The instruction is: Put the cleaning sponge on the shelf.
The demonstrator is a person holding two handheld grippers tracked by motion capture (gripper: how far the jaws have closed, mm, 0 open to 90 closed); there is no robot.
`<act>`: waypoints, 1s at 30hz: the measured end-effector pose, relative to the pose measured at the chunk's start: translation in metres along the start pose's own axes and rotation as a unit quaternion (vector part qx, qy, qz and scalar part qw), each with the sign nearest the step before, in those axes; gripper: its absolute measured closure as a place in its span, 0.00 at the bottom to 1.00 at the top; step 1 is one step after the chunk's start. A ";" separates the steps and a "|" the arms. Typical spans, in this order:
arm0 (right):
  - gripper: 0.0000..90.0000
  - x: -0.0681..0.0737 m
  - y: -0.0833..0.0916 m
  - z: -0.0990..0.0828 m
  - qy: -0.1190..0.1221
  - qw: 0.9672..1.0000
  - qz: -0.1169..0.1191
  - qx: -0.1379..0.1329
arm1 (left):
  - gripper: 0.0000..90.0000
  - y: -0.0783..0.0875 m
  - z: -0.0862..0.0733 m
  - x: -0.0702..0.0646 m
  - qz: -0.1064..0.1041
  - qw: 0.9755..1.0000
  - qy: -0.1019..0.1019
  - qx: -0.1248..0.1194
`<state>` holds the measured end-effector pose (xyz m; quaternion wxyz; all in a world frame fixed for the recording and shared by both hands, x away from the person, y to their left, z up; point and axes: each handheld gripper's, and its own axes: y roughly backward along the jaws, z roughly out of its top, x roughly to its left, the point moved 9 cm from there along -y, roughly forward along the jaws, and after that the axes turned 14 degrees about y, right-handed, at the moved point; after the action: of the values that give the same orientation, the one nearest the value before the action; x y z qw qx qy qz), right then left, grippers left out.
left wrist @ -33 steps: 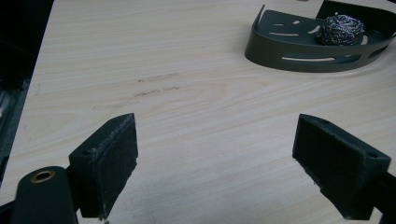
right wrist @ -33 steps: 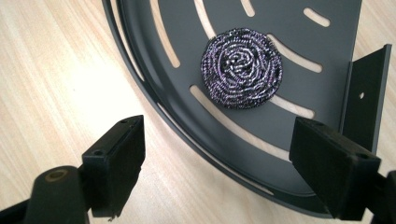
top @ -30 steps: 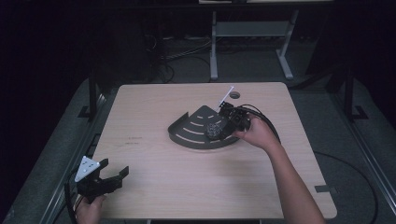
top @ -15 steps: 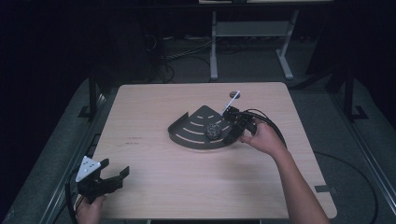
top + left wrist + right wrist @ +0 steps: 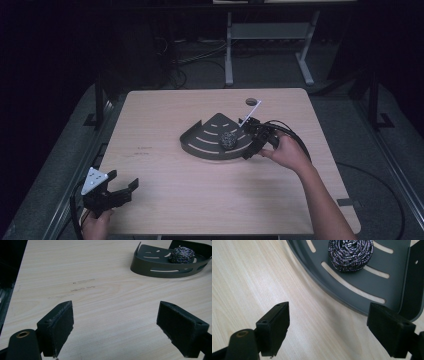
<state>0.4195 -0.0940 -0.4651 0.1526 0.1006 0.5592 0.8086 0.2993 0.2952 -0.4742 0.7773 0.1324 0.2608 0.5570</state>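
A steel wool scouring ball [image 5: 229,139] lies inside a dark grey, fan-shaped slotted tray [image 5: 200,146] near the middle of the light wooden worktop [image 5: 165,115]. The right hand-held gripper [image 5: 248,141] sits just beside the tray's right edge, its jaws spread wide with bare wood between them and gripping nothing. The left hand-held gripper [image 5: 123,190] rests at the worktop's near left corner, well apart from the tray, jaws likewise released and empty.

bare table [image 5: 165,200] between both tools, curved rack [image 5: 212,142] wall blocking the scourer [image 5: 229,139]
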 end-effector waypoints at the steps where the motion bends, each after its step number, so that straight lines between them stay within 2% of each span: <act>1: 0.20 0.001 0.000 -0.001 0.000 1.000 0.000 0.000 | 0.15 0.000 0.000 0.000 0.000 1.000 0.000 0.000; 30: 0.20 0.015 0.000 -0.030 -0.007 1.000 0.000 -0.002 | 0.15 0.000 0.000 -0.001 0.001 1.000 -0.004 0.001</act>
<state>0.3960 -0.1147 -0.4755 0.1572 0.1059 0.5563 0.8091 0.2990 0.2941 -0.4745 0.7775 0.1355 0.2581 0.5573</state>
